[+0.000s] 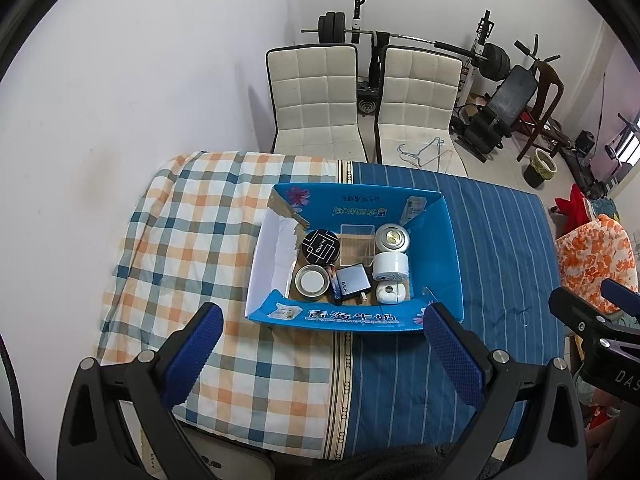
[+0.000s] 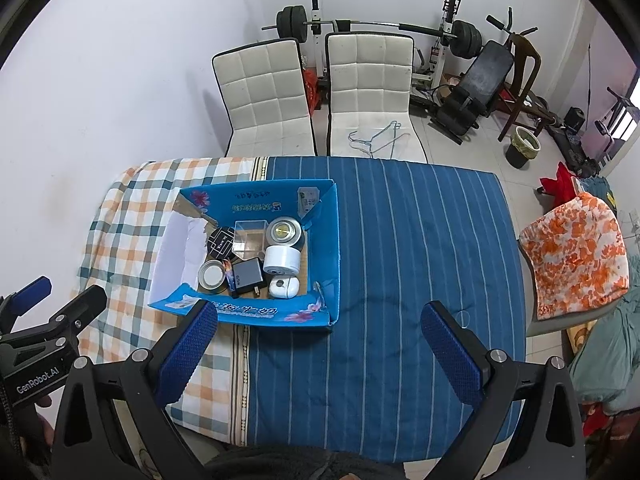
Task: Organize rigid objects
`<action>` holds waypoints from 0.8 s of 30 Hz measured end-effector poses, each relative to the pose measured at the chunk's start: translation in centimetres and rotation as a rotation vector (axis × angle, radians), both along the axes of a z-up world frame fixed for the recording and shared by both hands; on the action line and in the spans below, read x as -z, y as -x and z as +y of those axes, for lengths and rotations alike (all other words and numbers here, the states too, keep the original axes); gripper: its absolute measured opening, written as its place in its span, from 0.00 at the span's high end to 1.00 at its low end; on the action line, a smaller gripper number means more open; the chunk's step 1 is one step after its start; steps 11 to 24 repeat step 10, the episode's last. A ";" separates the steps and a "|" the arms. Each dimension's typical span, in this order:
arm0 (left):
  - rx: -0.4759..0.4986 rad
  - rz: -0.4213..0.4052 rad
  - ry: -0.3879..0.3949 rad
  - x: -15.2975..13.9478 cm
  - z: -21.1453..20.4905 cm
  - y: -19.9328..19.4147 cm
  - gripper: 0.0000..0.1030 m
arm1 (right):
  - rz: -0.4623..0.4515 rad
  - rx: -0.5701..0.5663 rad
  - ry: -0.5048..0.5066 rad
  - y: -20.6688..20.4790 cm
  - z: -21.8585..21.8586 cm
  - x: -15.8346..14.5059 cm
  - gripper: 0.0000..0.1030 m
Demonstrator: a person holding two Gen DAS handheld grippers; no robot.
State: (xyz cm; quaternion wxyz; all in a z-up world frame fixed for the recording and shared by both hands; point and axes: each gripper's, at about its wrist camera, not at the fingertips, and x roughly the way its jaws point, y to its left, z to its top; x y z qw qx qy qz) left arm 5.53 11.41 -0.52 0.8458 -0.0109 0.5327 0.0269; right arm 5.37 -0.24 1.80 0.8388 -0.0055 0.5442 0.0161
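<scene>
A blue cardboard box (image 1: 444, 240) (image 2: 324, 236) sits open on the cloth-covered table. Inside lie a black round tin (image 1: 320, 246), a clear plastic box (image 1: 357, 246), a round puck light (image 1: 394, 237), a white tape roll (image 1: 391, 266), a grey-rimmed round tin (image 1: 311, 282), a black charger (image 1: 351, 282) and a small white device (image 1: 390, 293). My left gripper (image 1: 324, 340) is open and empty, just short of the box's near wall. My right gripper (image 2: 320, 336) is open and empty, near the box's front right corner. The right gripper also shows in the left wrist view (image 1: 592, 312).
The table wears a checked cloth (image 1: 192, 240) on the left and a blue striped cloth (image 2: 420, 240) on the right. Two white chairs (image 1: 316, 96) (image 1: 420, 100) stand behind it. Weight equipment (image 2: 460, 40) and a bin (image 2: 522, 146) stand far right.
</scene>
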 end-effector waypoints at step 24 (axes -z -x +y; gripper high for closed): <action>-0.024 -0.012 0.004 -0.2 0.1 0.3 0.00 | -0.003 -0.007 0.008 0.3 0.2 0.1 0.00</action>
